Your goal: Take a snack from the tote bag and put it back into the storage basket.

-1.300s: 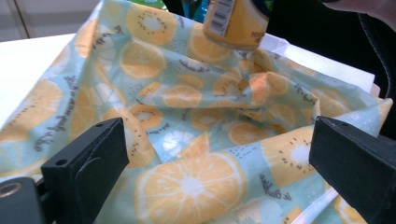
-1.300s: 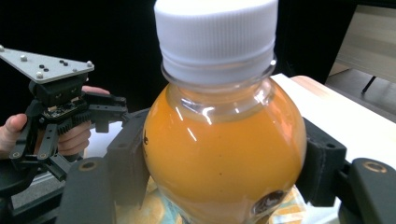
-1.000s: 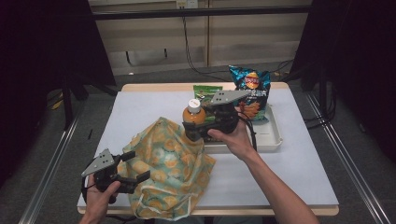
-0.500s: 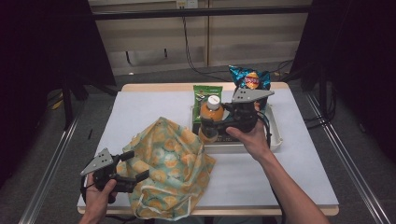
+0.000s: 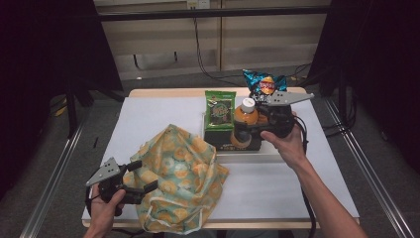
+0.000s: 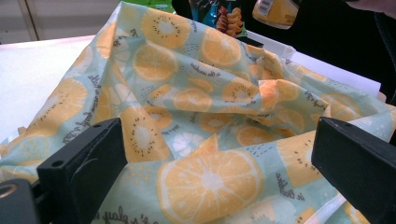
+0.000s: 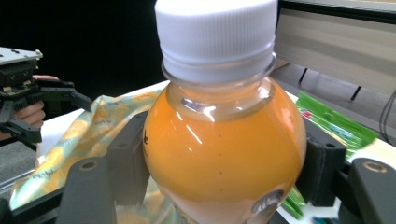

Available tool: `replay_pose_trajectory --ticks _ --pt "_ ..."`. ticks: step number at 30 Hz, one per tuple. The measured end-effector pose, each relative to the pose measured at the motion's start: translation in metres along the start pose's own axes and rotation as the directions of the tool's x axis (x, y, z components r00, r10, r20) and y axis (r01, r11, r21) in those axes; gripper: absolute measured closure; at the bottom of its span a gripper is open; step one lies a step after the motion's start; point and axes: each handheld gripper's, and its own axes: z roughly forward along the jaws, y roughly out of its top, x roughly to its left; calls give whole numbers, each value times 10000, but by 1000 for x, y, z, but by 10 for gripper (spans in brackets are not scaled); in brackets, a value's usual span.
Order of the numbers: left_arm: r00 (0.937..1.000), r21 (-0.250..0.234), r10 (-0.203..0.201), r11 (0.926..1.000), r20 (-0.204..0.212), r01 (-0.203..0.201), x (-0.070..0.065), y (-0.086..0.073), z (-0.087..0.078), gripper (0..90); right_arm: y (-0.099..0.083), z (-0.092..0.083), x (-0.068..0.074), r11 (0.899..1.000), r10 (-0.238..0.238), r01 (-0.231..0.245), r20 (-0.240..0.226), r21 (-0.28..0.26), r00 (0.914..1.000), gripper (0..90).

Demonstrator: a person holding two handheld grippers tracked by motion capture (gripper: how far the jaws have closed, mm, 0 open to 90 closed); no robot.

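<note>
So far, we hold orange juice bottle [image 7: 224, 140] pinched in right gripper [image 5: 247, 130], above tray [image 5: 247, 157] right of fruit-print bag [image 5: 178, 178]. Left gripper [image 5: 136, 179] spread at bag edge. Snack packets [image 5: 220, 109] remain on tray; no tray item visibly bagged.

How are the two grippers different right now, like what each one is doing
The right gripper is shut on the orange juice bottle, held upright over the white tray; the left gripper holds nothing, its jaws apart with the fruit-print cloth bag between them. The right gripper sits at the far side of the table; the left sits at the near edge. Both are black two-jaw grippers, each in a hand.
</note>
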Motion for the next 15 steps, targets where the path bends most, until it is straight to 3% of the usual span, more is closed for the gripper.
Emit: replay_pose_trajectory --ticks 1,15 --pt "9999 -22 38 10000 151 -37 1 0 0 27 -1 -3 -2 10000 -18 18 41 -2 10000 308" --pt "10000 -63 16 10000 0 -16 -1 1 -2 28 -20 -29 -28 9998 5 -11 286 201 9996 308"
